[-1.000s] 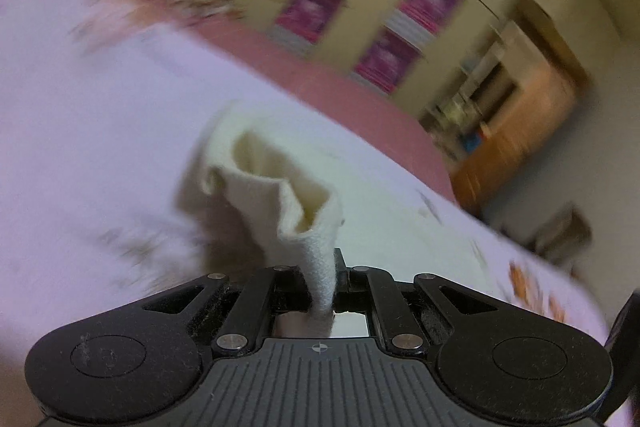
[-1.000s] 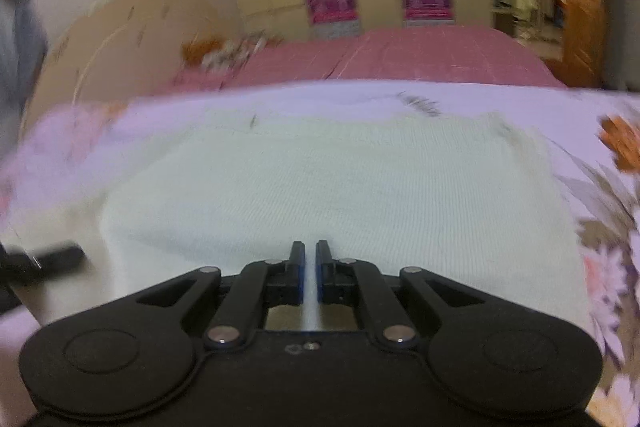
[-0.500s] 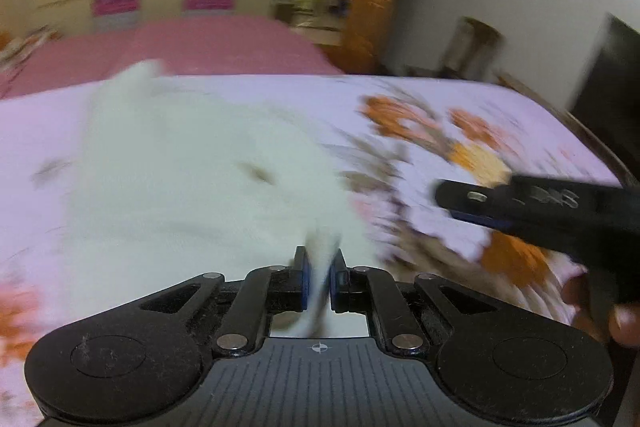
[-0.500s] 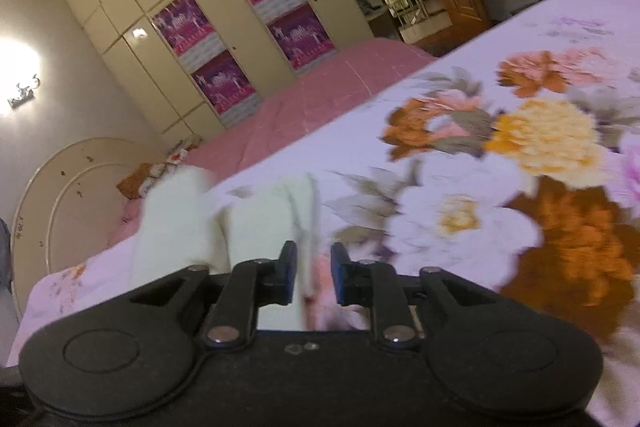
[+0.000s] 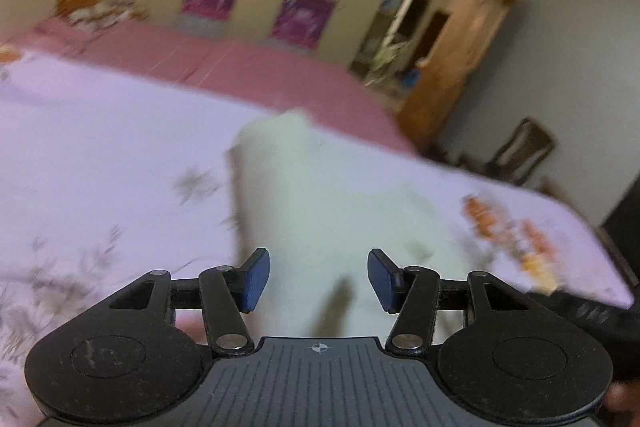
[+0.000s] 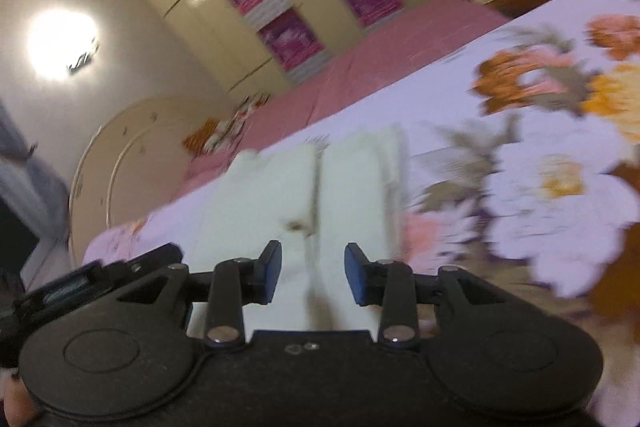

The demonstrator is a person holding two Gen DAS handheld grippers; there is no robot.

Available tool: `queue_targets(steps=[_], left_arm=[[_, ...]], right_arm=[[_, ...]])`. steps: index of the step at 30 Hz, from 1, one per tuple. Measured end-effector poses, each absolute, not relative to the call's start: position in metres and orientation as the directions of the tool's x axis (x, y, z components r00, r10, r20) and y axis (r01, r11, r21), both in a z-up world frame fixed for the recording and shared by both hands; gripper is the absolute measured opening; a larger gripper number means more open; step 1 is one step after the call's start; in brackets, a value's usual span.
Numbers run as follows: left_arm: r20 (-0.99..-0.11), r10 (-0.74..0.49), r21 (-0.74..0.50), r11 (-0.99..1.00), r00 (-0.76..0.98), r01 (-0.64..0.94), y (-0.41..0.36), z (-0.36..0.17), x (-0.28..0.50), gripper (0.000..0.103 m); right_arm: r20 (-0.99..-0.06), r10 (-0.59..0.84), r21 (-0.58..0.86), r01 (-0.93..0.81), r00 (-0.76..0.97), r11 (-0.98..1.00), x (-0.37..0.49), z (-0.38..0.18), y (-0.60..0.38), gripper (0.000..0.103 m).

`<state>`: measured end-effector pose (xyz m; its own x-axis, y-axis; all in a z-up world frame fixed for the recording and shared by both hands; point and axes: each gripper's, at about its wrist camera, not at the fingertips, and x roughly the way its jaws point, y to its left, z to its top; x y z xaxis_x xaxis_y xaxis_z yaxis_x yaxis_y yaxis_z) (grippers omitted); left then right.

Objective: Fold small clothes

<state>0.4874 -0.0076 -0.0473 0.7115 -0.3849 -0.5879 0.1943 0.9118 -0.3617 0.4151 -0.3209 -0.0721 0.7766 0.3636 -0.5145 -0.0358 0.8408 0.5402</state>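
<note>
A small cream knit garment (image 5: 320, 195) lies folded on the lilac flowered bedspread (image 5: 100, 155). My left gripper (image 5: 318, 277) hovers just in front of its near edge, jaws opening, blue pads clear of the cloth. In the right wrist view the garment (image 6: 280, 195) shows two side panels folded inward, meeting at a middle seam. My right gripper (image 6: 313, 277) is over its near end, jaws opening, nothing pinched between the pads. The left gripper's body (image 6: 92, 283) shows at the left of that view.
A pink blanket (image 5: 224, 63) covers the far part of the bed, with a cream headboard (image 6: 132, 147) and pillows behind. Wardrobes with purple panels (image 5: 304, 3) line the wall. A wooden door (image 5: 460, 59) and a chair (image 5: 524, 147) stand at the right.
Both grippers opened. The left one let go of the cream cloth it was pinching; the garment now lies folded on the bed. Both cameras swung over the garment.
</note>
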Motion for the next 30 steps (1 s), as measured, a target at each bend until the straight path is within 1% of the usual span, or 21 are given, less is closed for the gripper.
queue_targets(steps=[2,3,5,7,9,11,13,16,18,21,22,23,25,27,30], left_arm=[[-0.643,-0.357,-0.353,0.923,0.678,0.151,-0.007,-0.062,0.49,0.054],[-0.656,-0.357,-0.364,0.922,0.665,0.136,-0.005,-0.071,0.49,0.054],[-0.637,-0.382,-0.409,0.904,0.669,0.127,0.002,-0.078,0.483,0.054],[-0.617,-0.402,-0.437,0.89,0.677,0.131,-0.005,-0.079,0.48,0.054],[-0.571,-0.422,-0.474,0.87,0.704,0.137,0.006,-0.075,0.471,0.054],[-0.552,-0.419,-0.483,0.866,0.721,0.133,0.012,-0.077,0.472,0.054],[-0.552,-0.425,-0.503,0.856,0.718,0.119,0.017,-0.083,0.475,0.054],[-0.579,-0.415,-0.476,0.871,0.702,0.121,0.013,-0.091,0.472,0.054],[-0.586,-0.41,-0.467,0.876,0.699,0.122,0.011,-0.089,0.469,0.054],[-0.595,-0.414,-0.472,0.874,0.689,0.117,0.013,-0.085,0.473,0.054],[-0.589,-0.411,-0.471,0.874,0.696,0.118,0.012,-0.082,0.473,0.054],[-0.574,-0.406,-0.473,0.873,0.711,0.118,0.012,-0.077,0.472,0.054],[-0.542,-0.401,-0.49,0.865,0.738,0.11,0.014,-0.072,0.475,0.054],[-0.534,-0.395,-0.488,0.866,0.748,0.109,0.015,-0.069,0.483,0.054],[-0.557,-0.391,-0.418,0.894,0.733,0.16,-0.002,-0.059,0.486,0.054]], right_arm=[[-0.525,0.377,0.539,-0.045,0.763,0.841,0.428,-0.076,-0.313,0.039],[-0.527,0.382,0.538,-0.05,0.759,0.842,0.433,-0.076,-0.311,0.04],[-0.534,0.398,0.533,-0.068,0.746,0.843,0.447,-0.078,-0.306,0.042],[-0.56,0.412,0.53,-0.072,0.718,0.845,0.456,-0.083,-0.302,0.042],[-0.575,0.436,0.537,-0.083,0.692,0.84,0.461,-0.086,-0.299,0.04],[-0.568,0.47,0.548,-0.115,0.676,0.829,0.458,-0.084,-0.295,0.039],[-0.566,0.484,0.554,-0.126,0.668,0.823,0.458,-0.085,-0.294,0.039],[-0.564,0.493,0.58,-0.106,0.662,0.807,0.465,-0.089,-0.296,0.039],[-0.575,0.475,0.552,-0.113,0.666,0.826,0.467,-0.086,-0.29,0.038],[-0.609,0.431,0.475,-0.128,0.666,0.87,0.469,-0.079,-0.275,0.032],[-0.617,0.423,0.452,-0.142,0.664,0.881,0.469,-0.076,-0.27,0.016],[-0.619,0.417,0.425,-0.162,0.665,0.891,0.466,-0.072,-0.264,0.011],[-0.619,0.369,0.335,-0.192,0.693,0.923,0.458,-0.06,-0.252,0.01],[-0.594,0.341,0.288,-0.203,0.728,0.936,0.446,-0.046,-0.249,0.01],[-0.565,0.301,0.251,-0.188,0.768,0.949,0.426,-0.029,-0.255,0.01]])
